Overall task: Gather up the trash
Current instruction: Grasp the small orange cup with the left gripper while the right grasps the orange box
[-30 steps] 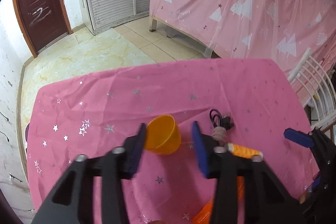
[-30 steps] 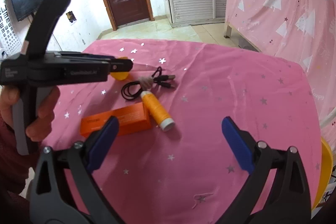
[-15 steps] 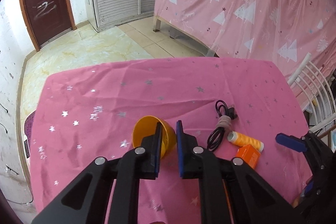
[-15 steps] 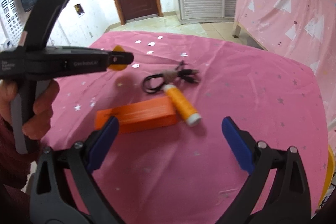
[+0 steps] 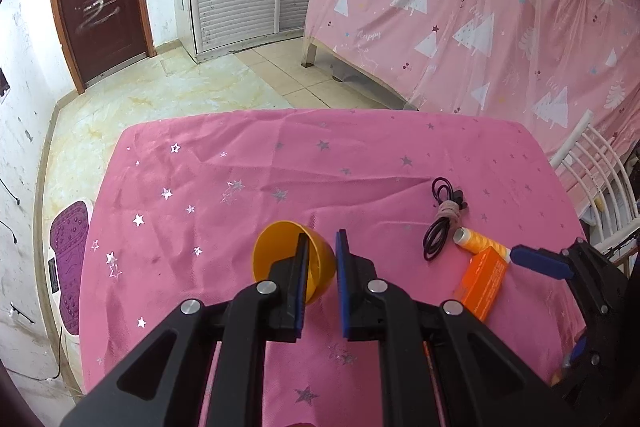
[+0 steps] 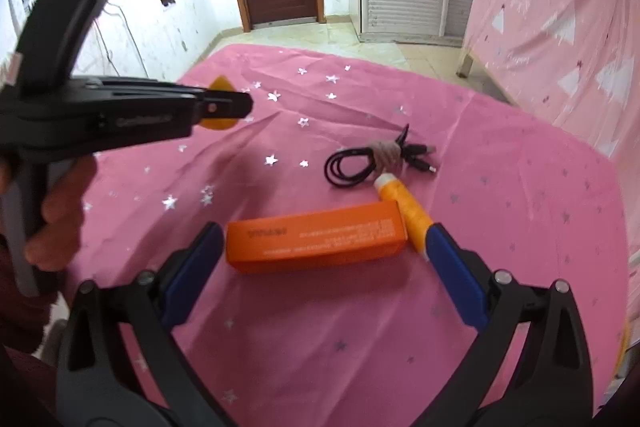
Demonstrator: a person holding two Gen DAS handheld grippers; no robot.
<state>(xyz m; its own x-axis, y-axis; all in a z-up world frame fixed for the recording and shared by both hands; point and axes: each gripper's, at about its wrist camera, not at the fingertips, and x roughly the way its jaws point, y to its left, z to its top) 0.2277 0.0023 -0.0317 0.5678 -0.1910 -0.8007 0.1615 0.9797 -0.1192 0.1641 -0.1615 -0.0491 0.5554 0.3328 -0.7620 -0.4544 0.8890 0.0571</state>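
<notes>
The left gripper (image 5: 320, 267) has just pinched the yellow cup's (image 5: 292, 259) rim; the right gripper (image 6: 320, 259), spread wide, nears the orange box (image 6: 316, 239).

Your left gripper (image 5: 322, 259) is closed on the wall of the yellow plastic cup (image 5: 280, 259), one finger inside it, so the cup fills the space just ahead. To its left and beyond, the pink star-printed tablecloth (image 5: 248, 171) lies bare and open to passage. To the right, three things crowd together: the coiled black cable with a tan wrap (image 5: 442, 223), the orange thread spool (image 5: 478, 243) beside it, and the long orange cardboard box (image 6: 316, 239) touching the spool. Your right gripper (image 6: 320, 267) hangs wide open just over the box, a finger off either end; the spool sits against its right finger. Nearer you, the cloth is free.
</notes>
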